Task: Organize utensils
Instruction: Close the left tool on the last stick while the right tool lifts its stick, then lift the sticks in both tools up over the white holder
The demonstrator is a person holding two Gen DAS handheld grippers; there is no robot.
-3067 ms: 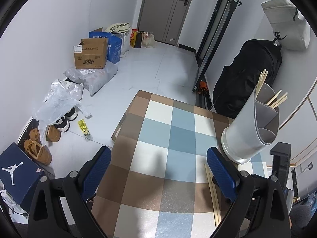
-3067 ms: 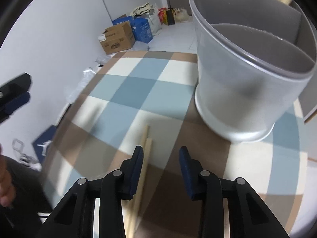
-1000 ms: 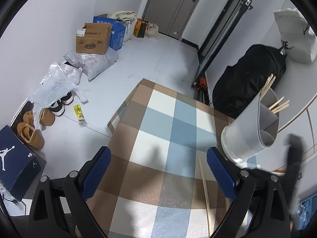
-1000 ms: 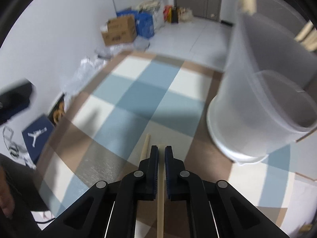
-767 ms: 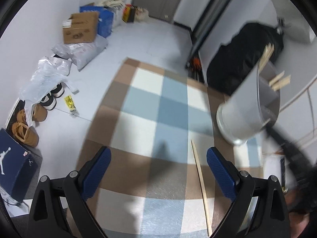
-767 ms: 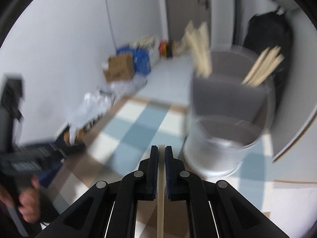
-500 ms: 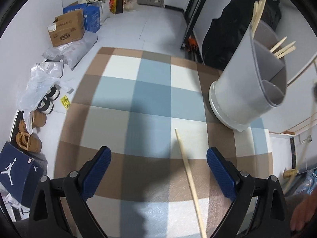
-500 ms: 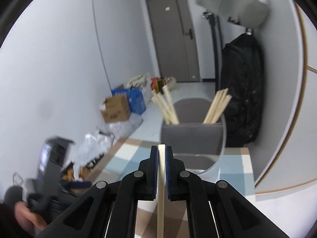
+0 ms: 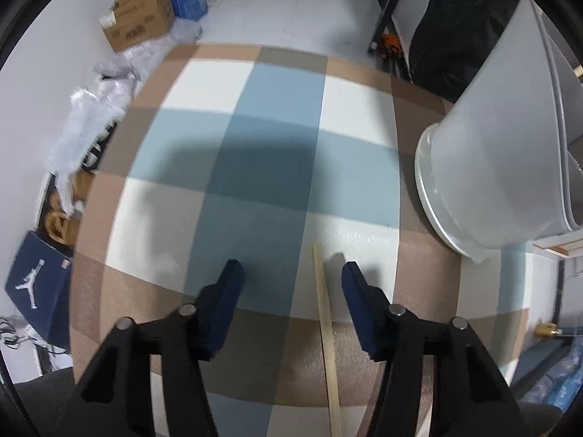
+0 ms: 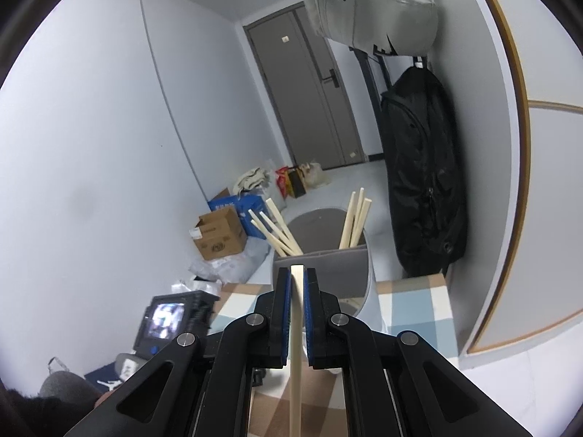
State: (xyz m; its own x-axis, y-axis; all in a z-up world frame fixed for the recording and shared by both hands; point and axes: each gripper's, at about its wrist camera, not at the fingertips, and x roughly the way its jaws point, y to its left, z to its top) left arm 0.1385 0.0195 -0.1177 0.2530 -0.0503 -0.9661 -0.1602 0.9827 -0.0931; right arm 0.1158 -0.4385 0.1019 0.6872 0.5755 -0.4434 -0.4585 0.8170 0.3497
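My right gripper point(image 10: 297, 282) is shut on a wooden chopstick point(image 10: 296, 331), held up in the air and pointing at the grey utensil holder point(image 10: 328, 266). Several chopsticks point(image 10: 277, 235) stand in the holder's far compartments. My left gripper point(image 9: 289, 273) is open low over the checkered tablecloth point(image 9: 255, 153), with a second chopstick point(image 9: 326, 331) lying on the cloth between its fingers, nearer the right one. The holder point(image 9: 499, 153) stands to the right in the left wrist view.
Cardboard boxes point(image 9: 140, 23) and plastic bags point(image 9: 91, 116) lie on the floor past the table's left edge. A black bag point(image 10: 422, 182) hangs on the wall behind the holder. The left gripper's body with its screen point(image 10: 171, 322) shows low left in the right wrist view.
My right gripper closed on one chopstick and lifted it from the table toward the holder. My left gripper came down and forward around the remaining chopstick, its jaws narrower.
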